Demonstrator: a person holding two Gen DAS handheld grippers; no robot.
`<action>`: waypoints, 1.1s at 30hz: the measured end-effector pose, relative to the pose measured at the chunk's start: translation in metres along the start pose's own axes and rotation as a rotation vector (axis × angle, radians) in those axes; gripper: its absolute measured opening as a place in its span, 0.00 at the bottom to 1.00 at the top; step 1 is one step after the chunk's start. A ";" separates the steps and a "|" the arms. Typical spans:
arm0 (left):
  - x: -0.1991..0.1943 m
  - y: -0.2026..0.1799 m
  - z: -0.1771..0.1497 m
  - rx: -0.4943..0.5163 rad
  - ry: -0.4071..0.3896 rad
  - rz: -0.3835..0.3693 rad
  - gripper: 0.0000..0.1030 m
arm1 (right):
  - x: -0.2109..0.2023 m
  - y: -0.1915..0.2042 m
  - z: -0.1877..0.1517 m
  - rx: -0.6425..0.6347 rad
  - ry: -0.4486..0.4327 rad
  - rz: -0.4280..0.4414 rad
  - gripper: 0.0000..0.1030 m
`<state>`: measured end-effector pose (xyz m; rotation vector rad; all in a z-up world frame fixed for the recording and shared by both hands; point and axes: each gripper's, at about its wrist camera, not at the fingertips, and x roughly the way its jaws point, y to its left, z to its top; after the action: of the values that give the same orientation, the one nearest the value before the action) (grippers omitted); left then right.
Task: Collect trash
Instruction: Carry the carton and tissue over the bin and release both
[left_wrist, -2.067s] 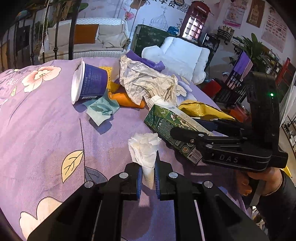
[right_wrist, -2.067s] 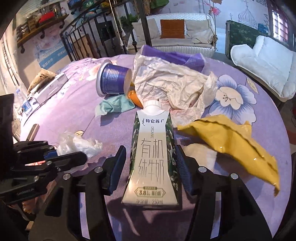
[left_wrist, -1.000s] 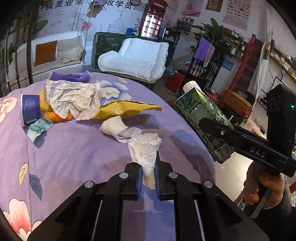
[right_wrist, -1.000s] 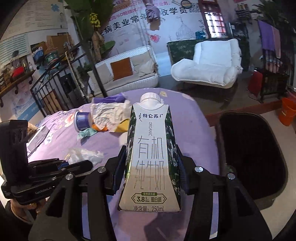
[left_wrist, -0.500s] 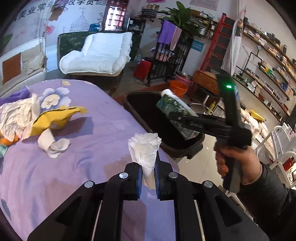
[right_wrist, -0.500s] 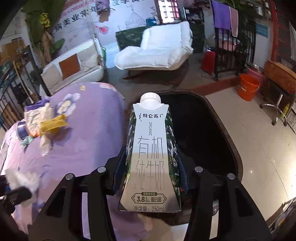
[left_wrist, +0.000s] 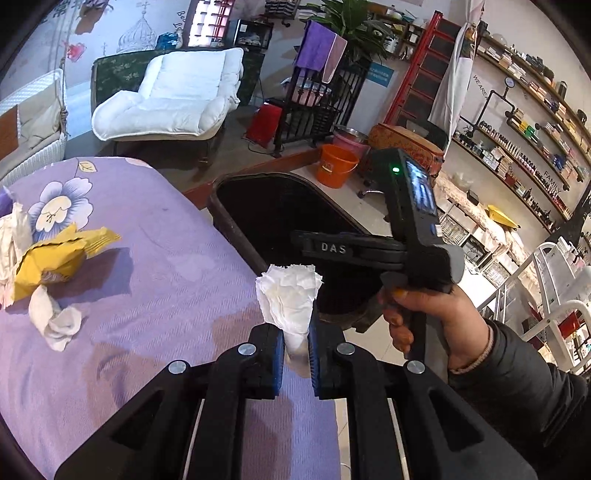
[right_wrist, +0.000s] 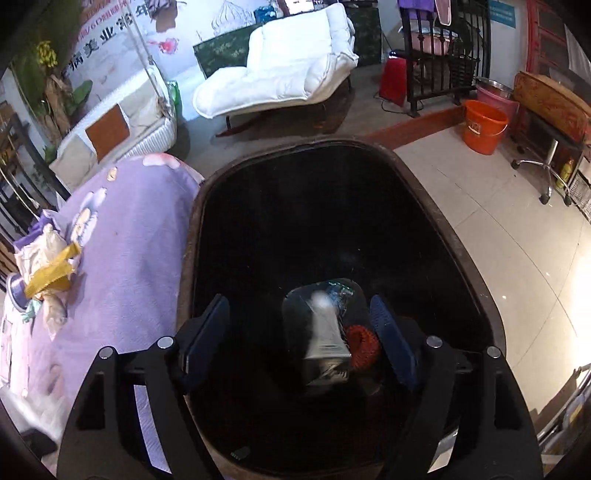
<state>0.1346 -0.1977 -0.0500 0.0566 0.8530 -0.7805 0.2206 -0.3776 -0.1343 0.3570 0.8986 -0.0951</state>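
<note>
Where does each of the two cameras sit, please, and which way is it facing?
Left wrist: on the left tongs, above the table, facing the bin; tongs shut on a tissue; right hand shows.
Right wrist: on the open right tongs, looking down into the bin, carton inside.
Shared: bin, table, yellow wrapper, white chair.

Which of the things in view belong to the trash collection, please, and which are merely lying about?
Part of the job: tissue in the left gripper; milk carton in the black bin; open right gripper; yellow wrapper; crumpled tissue.

Lying about: orange bucket; white lounger.
</note>
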 end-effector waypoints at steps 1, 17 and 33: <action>0.002 0.000 0.002 -0.003 0.005 -0.006 0.12 | -0.004 0.000 -0.002 0.001 -0.009 -0.002 0.76; 0.046 -0.007 0.032 -0.014 0.065 -0.041 0.12 | -0.089 -0.020 -0.036 0.032 -0.222 -0.106 0.77; 0.114 -0.032 0.056 0.030 0.167 -0.038 0.22 | -0.119 -0.071 -0.073 0.183 -0.260 -0.190 0.79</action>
<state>0.1967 -0.3077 -0.0829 0.1337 1.0025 -0.8326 0.0755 -0.4270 -0.1016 0.4177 0.6657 -0.3927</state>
